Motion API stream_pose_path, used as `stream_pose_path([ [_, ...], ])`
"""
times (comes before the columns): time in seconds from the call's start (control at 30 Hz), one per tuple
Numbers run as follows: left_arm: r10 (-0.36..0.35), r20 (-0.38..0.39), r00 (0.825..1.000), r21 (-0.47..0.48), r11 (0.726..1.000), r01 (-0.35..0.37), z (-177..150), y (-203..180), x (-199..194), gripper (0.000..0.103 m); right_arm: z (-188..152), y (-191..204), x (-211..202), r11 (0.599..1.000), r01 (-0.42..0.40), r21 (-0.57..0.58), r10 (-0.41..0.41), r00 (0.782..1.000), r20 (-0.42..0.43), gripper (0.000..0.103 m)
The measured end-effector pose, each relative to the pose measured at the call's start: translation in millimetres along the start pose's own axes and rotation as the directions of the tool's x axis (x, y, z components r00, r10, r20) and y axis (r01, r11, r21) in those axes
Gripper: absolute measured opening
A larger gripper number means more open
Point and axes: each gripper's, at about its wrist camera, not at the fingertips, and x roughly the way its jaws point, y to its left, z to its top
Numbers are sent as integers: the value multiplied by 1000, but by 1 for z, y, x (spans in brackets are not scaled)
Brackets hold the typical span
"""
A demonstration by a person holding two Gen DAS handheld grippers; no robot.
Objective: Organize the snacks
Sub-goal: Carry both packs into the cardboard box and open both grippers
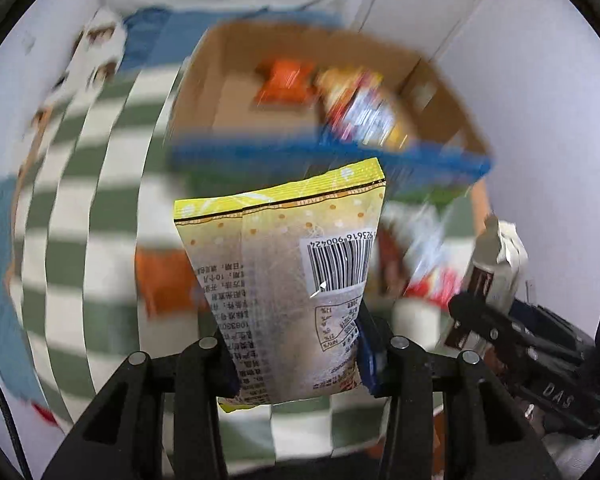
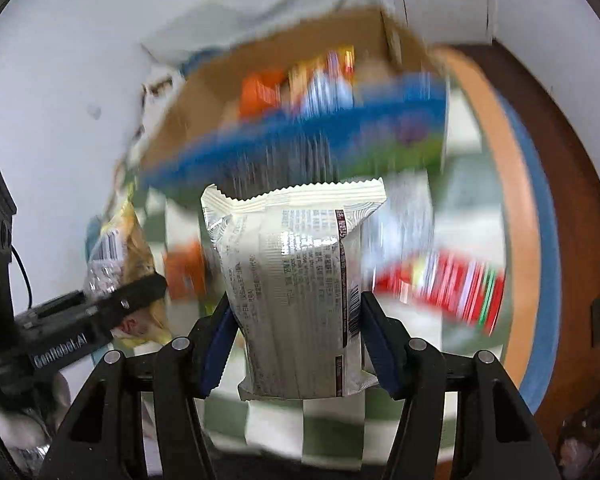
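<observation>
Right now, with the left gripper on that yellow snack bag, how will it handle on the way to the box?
The yellow snack bag stands upright above the left gripper, so it probably stays fairly stiff. It looks puffy and likely light. Its glossy film may slip, and the contents may crush if squeezed.

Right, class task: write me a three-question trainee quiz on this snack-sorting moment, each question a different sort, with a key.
1. True or false: the left gripper grips a yellow snack packet.
2. What does the right gripper hold: A) a white snack packet, B) a red can, C) nothing?
3. Fill in: beyond both packets stands an open cardboard ____ with snacks inside.

Key: 1 true; 2 A; 3 box.
</observation>
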Motion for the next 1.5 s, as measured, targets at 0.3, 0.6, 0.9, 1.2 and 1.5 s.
stream_pose_path([
  [0.3, 92, 29, 995, 64, 994, -94, 152, -7, 25, 40, 167, 7, 29, 984, 168, -58, -160, 981, 111, 62],
  [0.6, 244, -97, 965, 74, 969, -238, 227, 25, 109, 40, 266, -10, 114, 969, 238, -67, -242, 968, -62, 63],
  [0.9, 237, -159, 958, 49, 972, -232, 251, 50, 146, 83, 297, -23, 177, 966, 251, -57, -257, 950, -176, 89],
  [1.2, 196, -145, 970, 22, 981, -195, 247, 45, 138, 97, 289, -22, 189, 967, 249, -56, -255, 948, -191, 96],
  [1.5, 176, -121, 977, -27, 983, -180, 229, 38, 122, 97, 264, -21, 176, 970, 237, -56, -243, 952, -185, 96],
])
